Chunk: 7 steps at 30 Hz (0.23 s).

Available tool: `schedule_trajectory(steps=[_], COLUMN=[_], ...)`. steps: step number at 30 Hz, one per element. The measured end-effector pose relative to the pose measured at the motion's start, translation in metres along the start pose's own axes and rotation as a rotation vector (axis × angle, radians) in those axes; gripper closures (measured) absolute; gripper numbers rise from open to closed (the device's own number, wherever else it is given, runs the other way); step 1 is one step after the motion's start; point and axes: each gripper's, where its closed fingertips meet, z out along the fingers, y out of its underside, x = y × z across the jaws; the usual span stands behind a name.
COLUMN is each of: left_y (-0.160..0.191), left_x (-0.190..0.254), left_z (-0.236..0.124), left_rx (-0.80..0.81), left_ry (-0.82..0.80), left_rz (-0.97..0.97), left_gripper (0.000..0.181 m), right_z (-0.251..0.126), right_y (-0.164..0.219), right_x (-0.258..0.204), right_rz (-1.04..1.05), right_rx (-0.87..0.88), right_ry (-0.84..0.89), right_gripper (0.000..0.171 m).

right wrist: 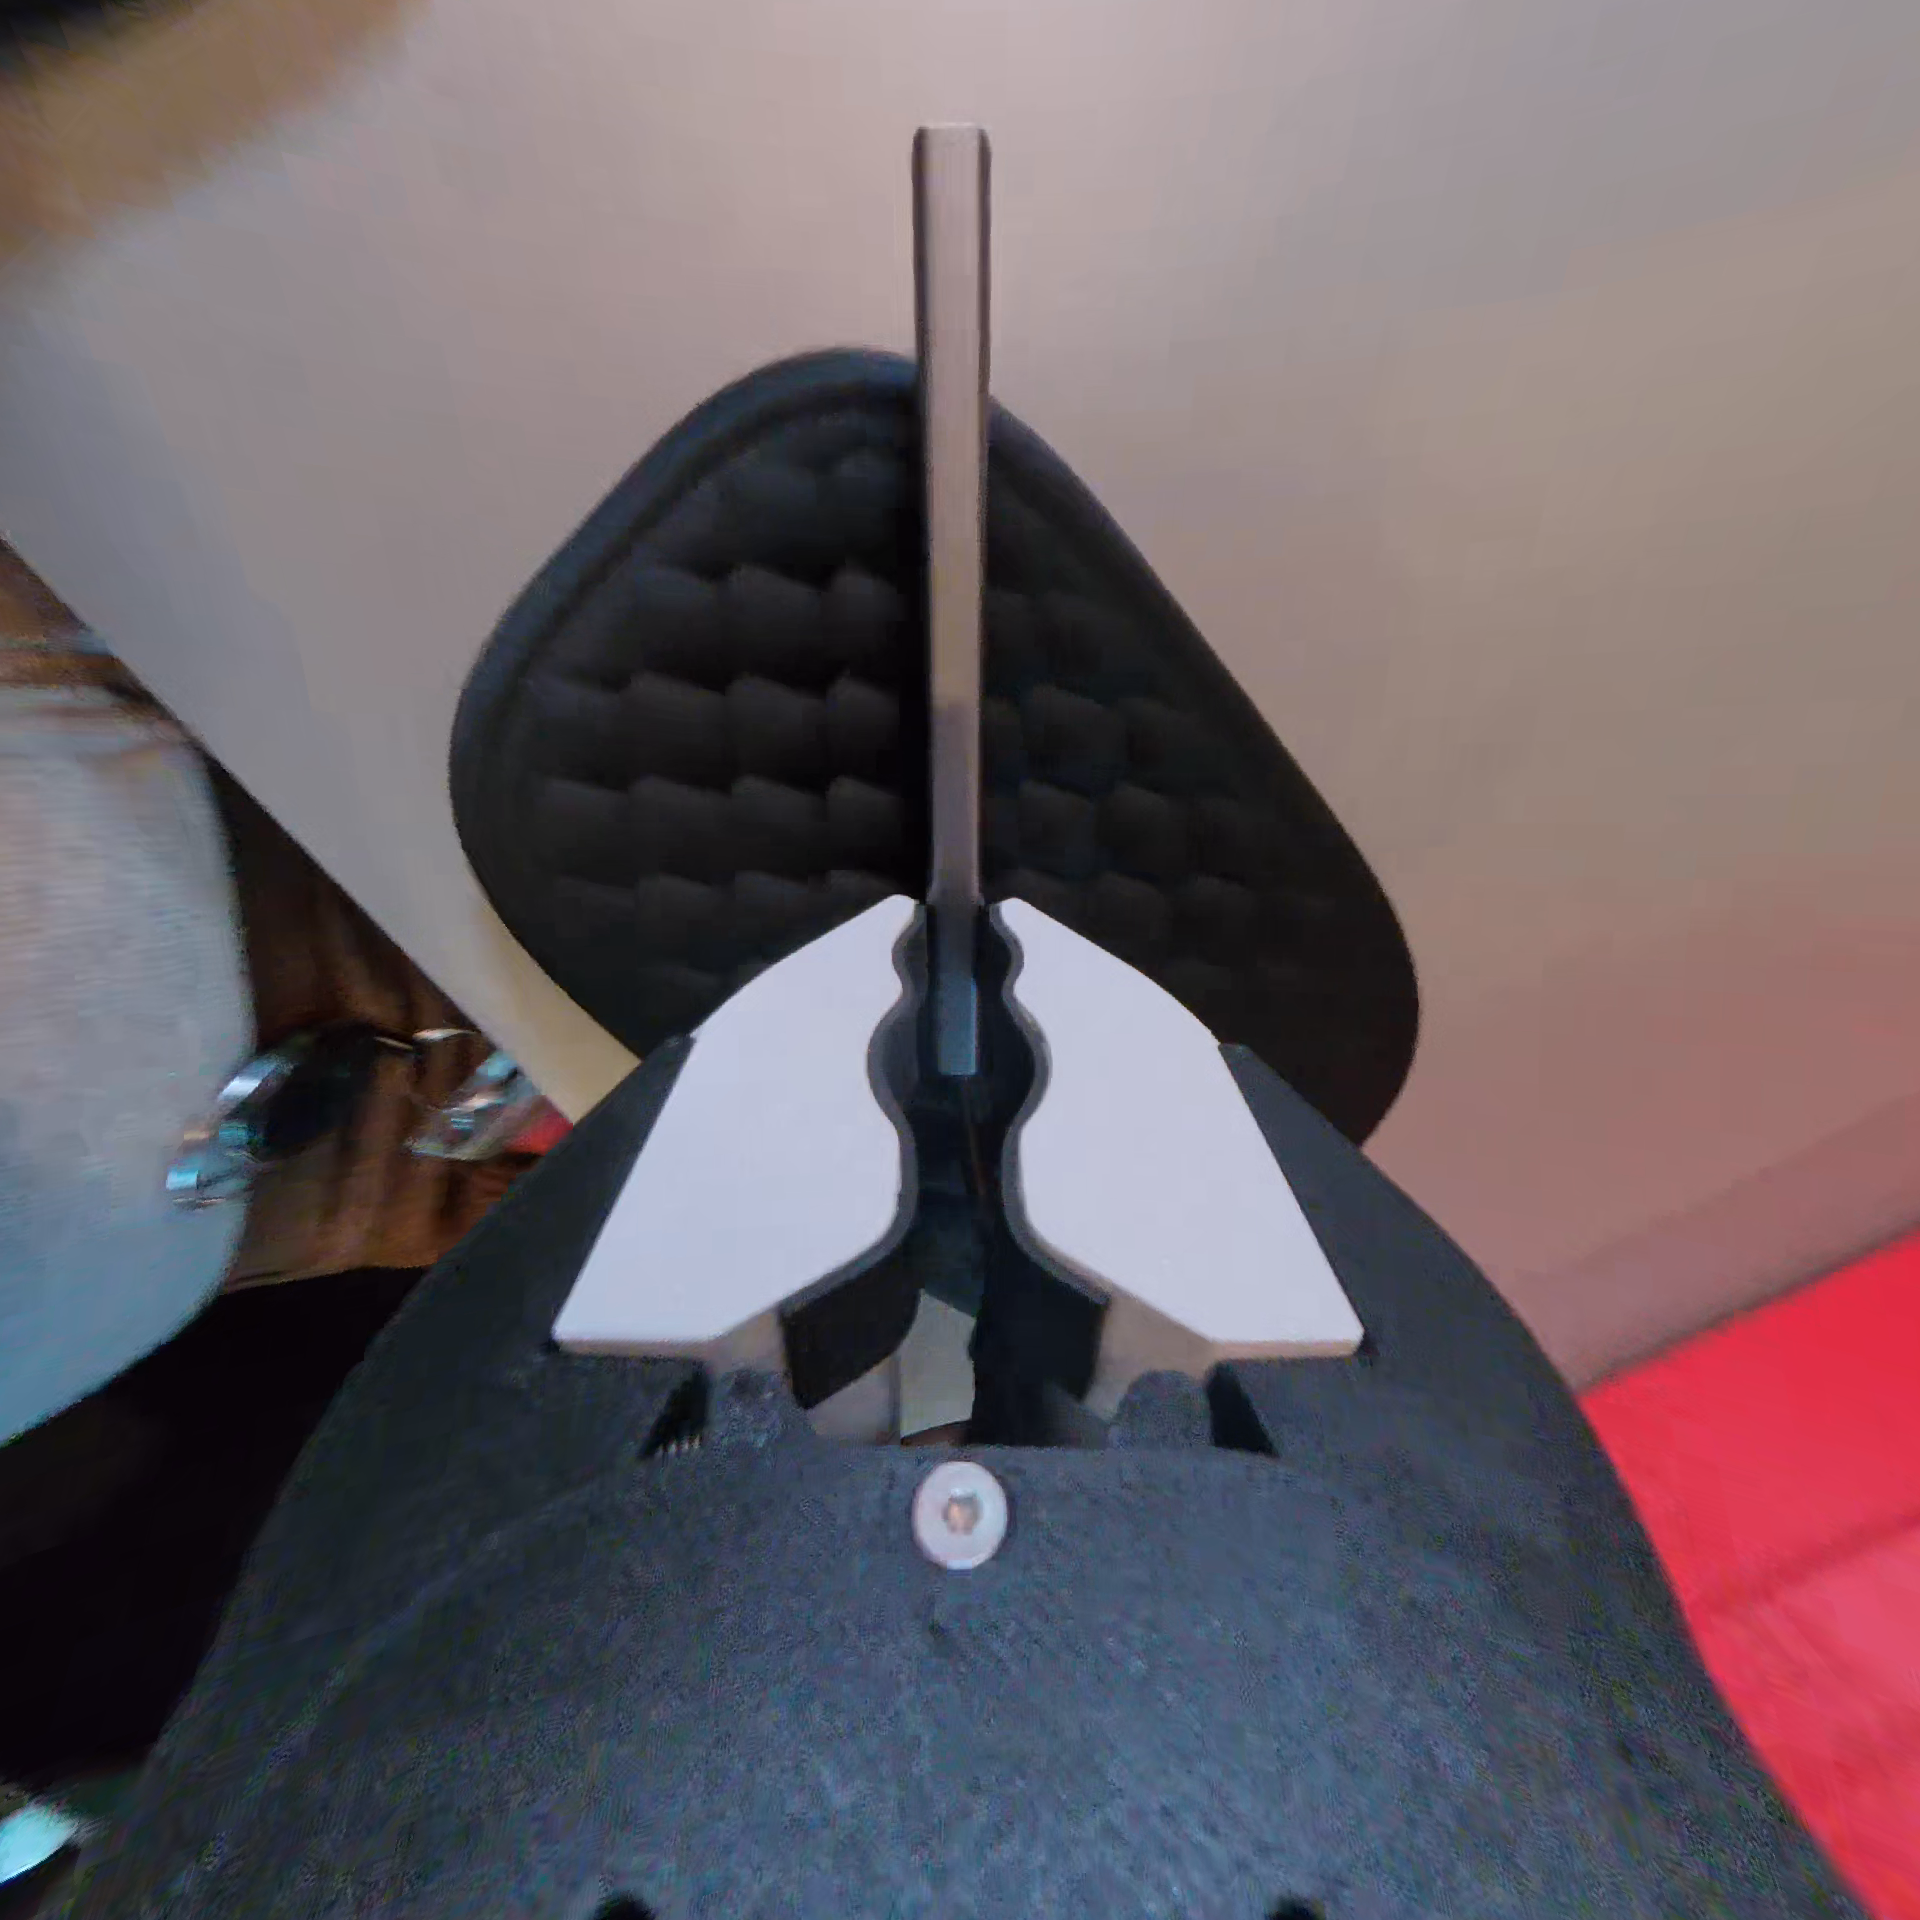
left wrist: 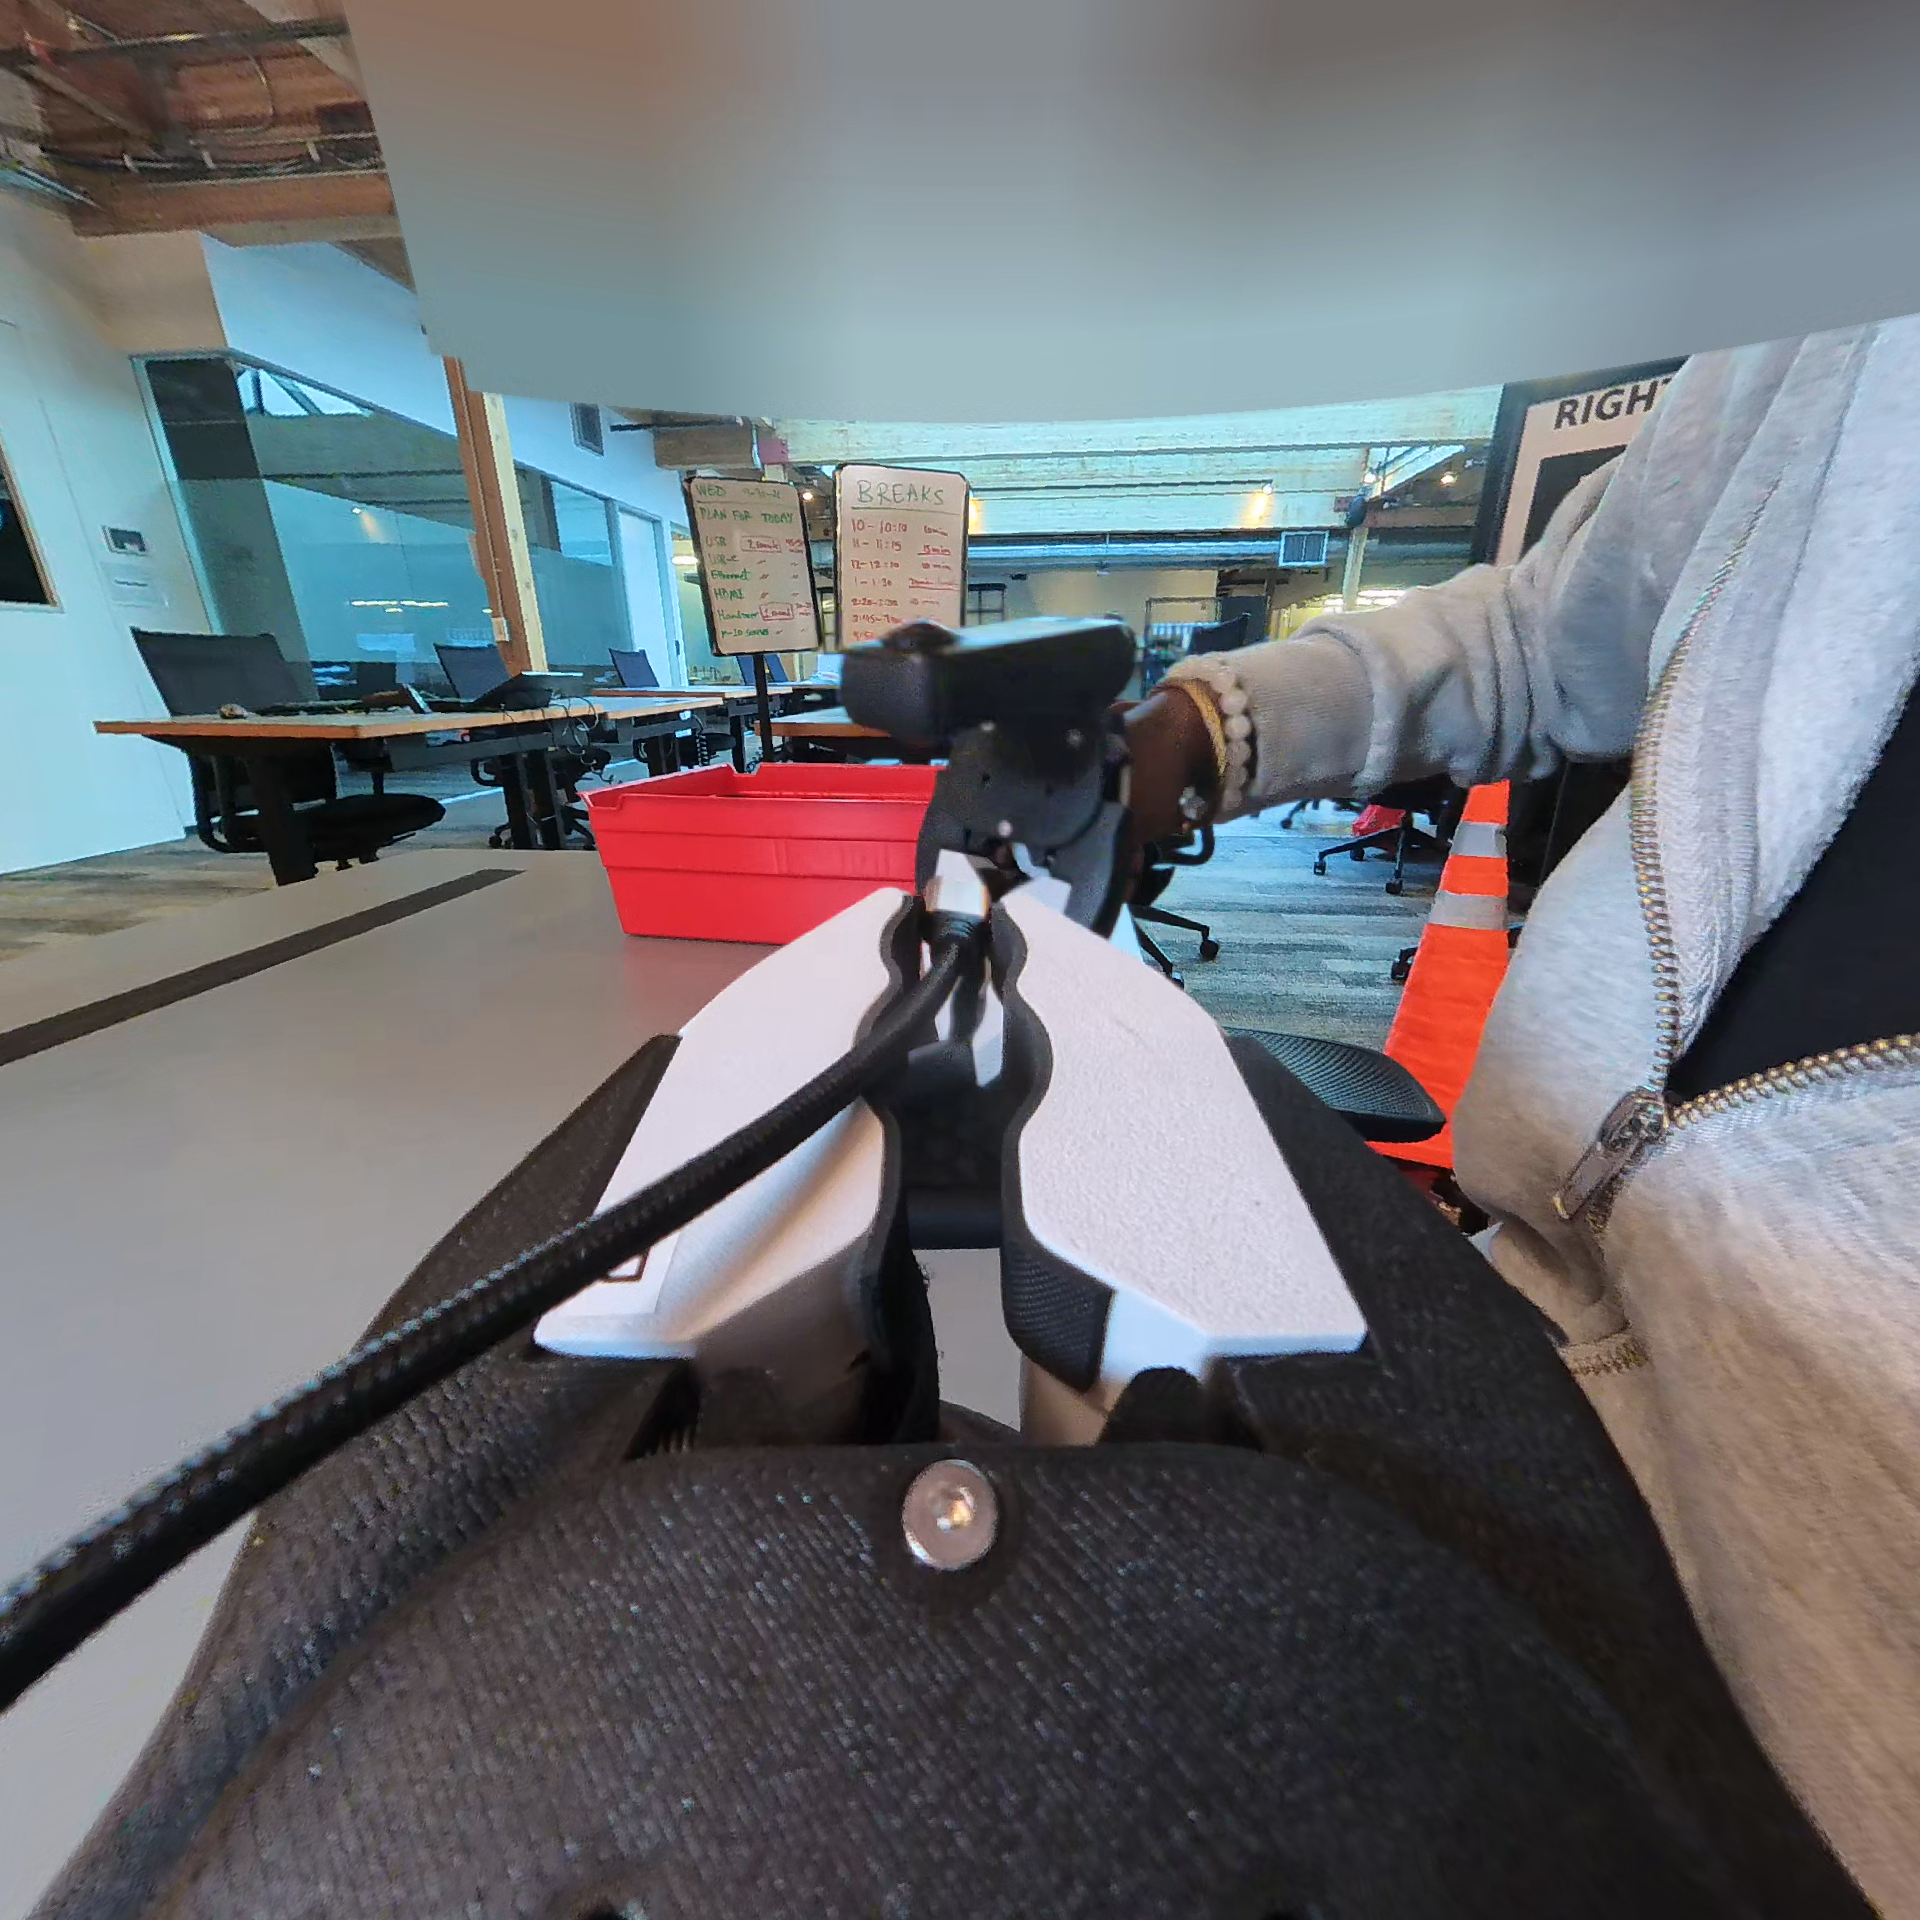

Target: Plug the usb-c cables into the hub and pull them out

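Between my left gripper (left wrist: 951, 914) fingers sits the braided usb-c cable (left wrist: 665, 1205), clamped just behind its plug (stiff there, limp elsewhere). My right gripper (right wrist: 951, 914) pinches the hub (right wrist: 951, 520) edgewise; rigid, light, likely slippery.

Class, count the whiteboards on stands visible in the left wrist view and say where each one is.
2. One whiteboard stands behind the red bin; the second whiteboard is immediately right of it. Others may be hidden behind the blurred patch.
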Motion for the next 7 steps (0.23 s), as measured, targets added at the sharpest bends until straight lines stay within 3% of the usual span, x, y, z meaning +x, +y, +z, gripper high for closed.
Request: schedule_trajectory(steps=[3, 7], left_y=[0.001, 0.007], left_x=[-0.007, -0.019], left_z=[0.001, 0.003], left_rx=[-0.009, -0.046], left_ry=[-0.039, -0.116], left_rz=[-0.020, -0.051], left_gripper=[0.168, 0.168], right_z=[-0.011, -0.072], right_y=[-0.024, -0.088], right_x=[-0.002, -0.001], right_rz=[0.302, 0.750], right_rx=[0.193, 0.663], right_ry=[-0.304, -0.963], right_gripper=[0.161, 0.162])
